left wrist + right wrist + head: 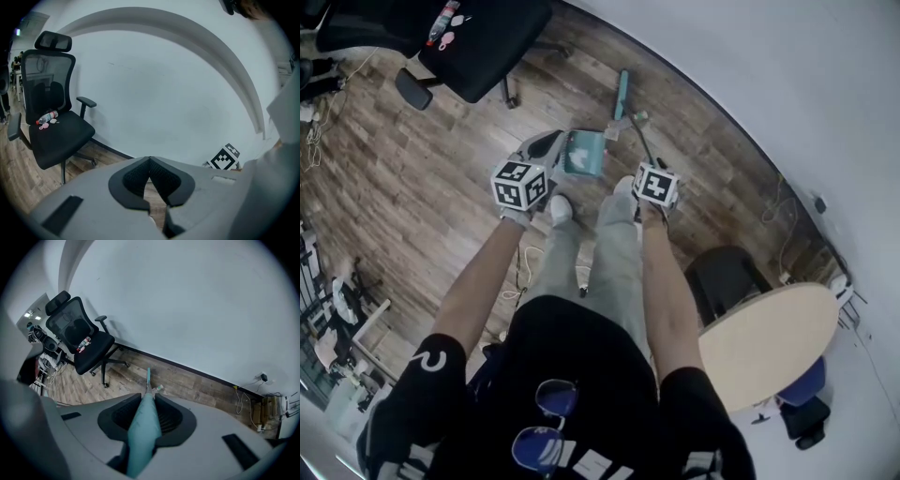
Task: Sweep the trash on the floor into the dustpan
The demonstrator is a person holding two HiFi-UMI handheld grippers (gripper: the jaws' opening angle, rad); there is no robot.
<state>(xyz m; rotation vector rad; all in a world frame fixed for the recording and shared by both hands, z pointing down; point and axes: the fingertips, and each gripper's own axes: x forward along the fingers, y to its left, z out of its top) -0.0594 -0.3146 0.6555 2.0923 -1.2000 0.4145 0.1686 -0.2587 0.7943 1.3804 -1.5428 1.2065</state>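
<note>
Two tongs hang over the wooden floor (422, 178). The right tongs (149, 398) pinch the teal broom (143, 437), slanted down to reach the boards. The left tongs (150, 160), pressed together and empty, hover beside the dustpan (584, 155) at the person's feet. A likely trash scrap (160, 387) lies by the broom's head.

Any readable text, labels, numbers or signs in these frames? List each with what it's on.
No text reads clearly.
Black shirt, white print: cut off, unreadable.
Bottle label, on the chair: too small.
Marker cubes: square codes only, no letters.
</note>
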